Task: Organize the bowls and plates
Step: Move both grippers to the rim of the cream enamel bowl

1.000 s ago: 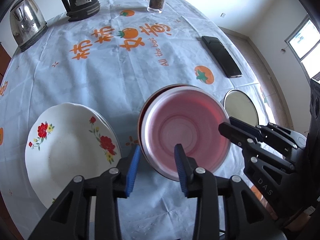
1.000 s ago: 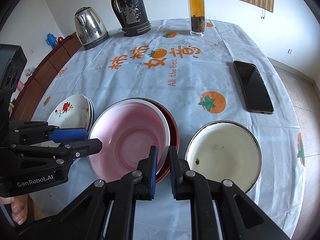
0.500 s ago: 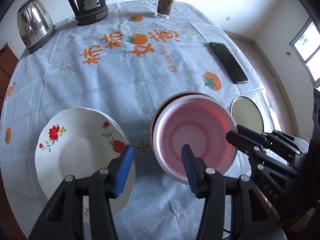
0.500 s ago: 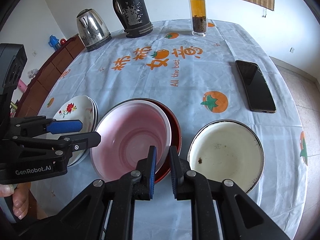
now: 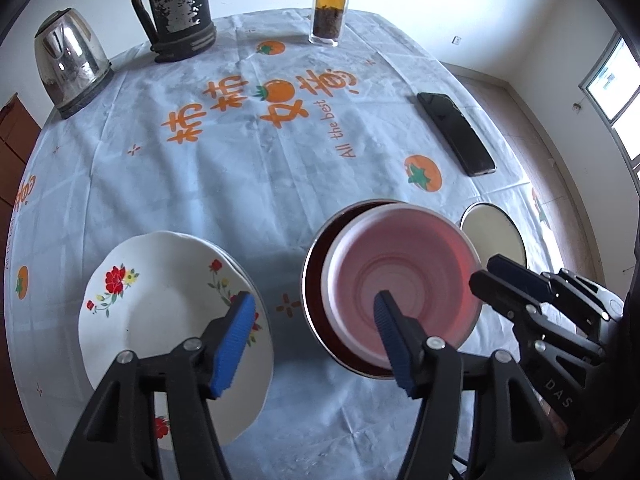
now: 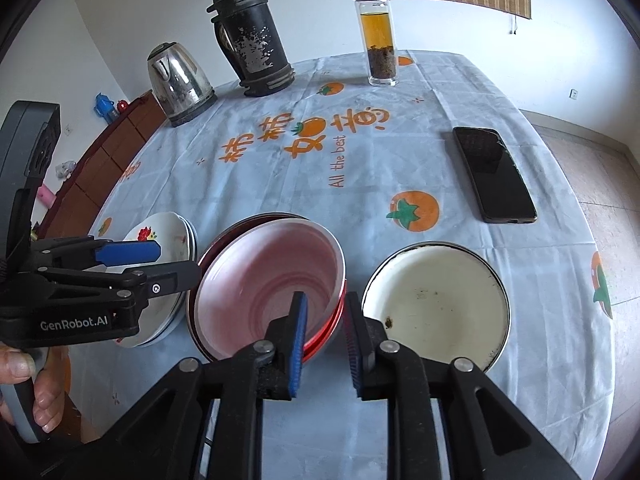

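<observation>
A round table covered by a pale blue tablecloth [image 5: 224, 184] printed with orange persimmons is filling both fisheye views. In the left wrist view, the left gripper [image 5: 312, 320] is hovering at the bottom centre with its blue-padded jaws spread wide and holding nothing; one pad is showing over a white floral plate [image 5: 160, 312] at lower left, the other over a pink bowl [image 5: 404, 272] at lower centre. That pink bowl is sitting nested inside a red bowl [image 5: 316, 280], whose dark rim is showing around its left side. In the right wrist view, the right gripper [image 6: 324, 332] is sitting at bottom centre, its jaws parted and straddling the near rim of the nested bowls without pinching it. Just right of them, a cream enamel bowl [image 6: 436, 304] with a dark rim is resting on the cloth. Farther back, a black smartphone [image 6: 494, 174] is lying at right, while a steel kettle [image 6: 178, 82], a worn black thermos jug [image 6: 252, 40] and a glass tea bottle [image 6: 378, 36] are standing along the top edge.
</observation>
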